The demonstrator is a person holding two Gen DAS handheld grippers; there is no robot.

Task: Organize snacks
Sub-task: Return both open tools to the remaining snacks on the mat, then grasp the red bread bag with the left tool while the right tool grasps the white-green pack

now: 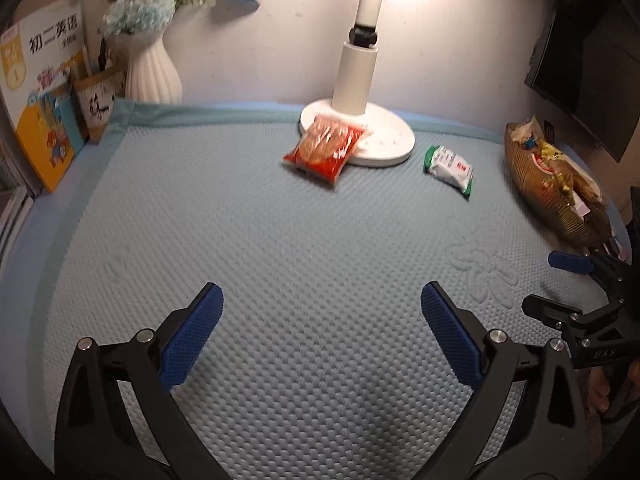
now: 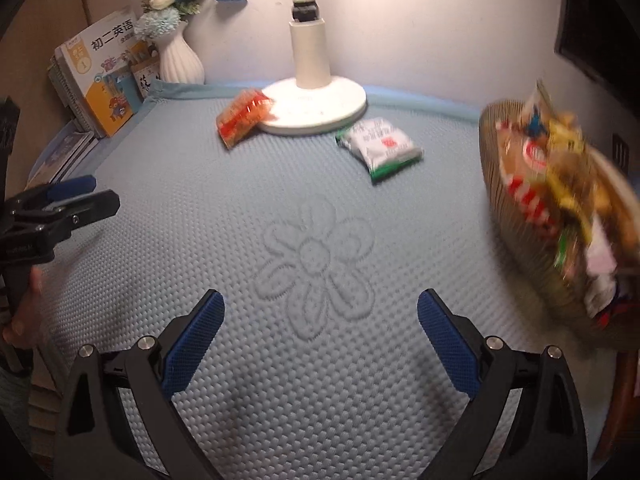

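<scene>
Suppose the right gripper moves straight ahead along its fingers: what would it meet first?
The right gripper, jaws open and empty, would probably cross bare blue mat first, then likely the lamp base; depth is uncertain.

A pale wall (image 1: 440, 20) backs a blue quilted mat (image 1: 280, 240). At twelve o'clock a lit white lamp (image 1: 356, 80) glows; at ten, a ribbed vase (image 1: 150, 72) beside books (image 1: 44, 100).

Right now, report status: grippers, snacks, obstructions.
Left gripper and right gripper open, empty. Red snack pack leaning on lamp base, green-white pack loose on mat, basket full. Path clear.
</scene>
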